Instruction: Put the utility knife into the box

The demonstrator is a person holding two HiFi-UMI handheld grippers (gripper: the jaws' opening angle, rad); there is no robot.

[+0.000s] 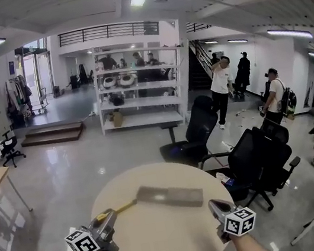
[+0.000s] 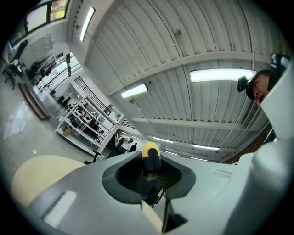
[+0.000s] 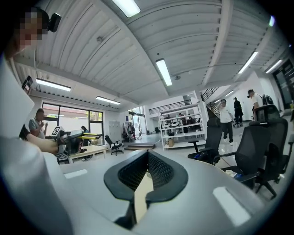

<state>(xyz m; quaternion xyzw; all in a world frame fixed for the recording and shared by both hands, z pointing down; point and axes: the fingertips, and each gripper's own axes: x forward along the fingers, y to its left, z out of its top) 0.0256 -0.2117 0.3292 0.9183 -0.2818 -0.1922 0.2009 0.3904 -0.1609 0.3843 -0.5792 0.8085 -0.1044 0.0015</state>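
Step in hand: the carry, by my reading. The knife is gripped but not yet in the box.
Left gripper: the left gripper (image 1: 109, 216), at lower left of the head view, has its jaws clamped on the slim yellow-and-black utility knife (image 1: 123, 207). In the left gripper view the knife stands upright between the pads.
Knife's place: over the round beige table (image 1: 166, 243), left of centre. Its free end points toward the left end of the box and lies just beside it. I cannot tell if they touch.
Box: a flat grey rectangular box (image 1: 170, 195) lies slantwise at the table's middle. Whether it is open on top I cannot tell.
Right gripper: the right gripper (image 1: 214, 205), at lower right of the head view, has its pads drawn together with nothing between them. It is near the box's right end.
Next move: likely bringing the knife over the box and lining it up lengthwise. If a lid is on, the free gripper would have to lift it first.
Materials and shapes: the knife's plastic body looks narrow and hard. The box looks matt, low and long. The tabletop is smooth and plain. The gripper pads are black and ribbed.
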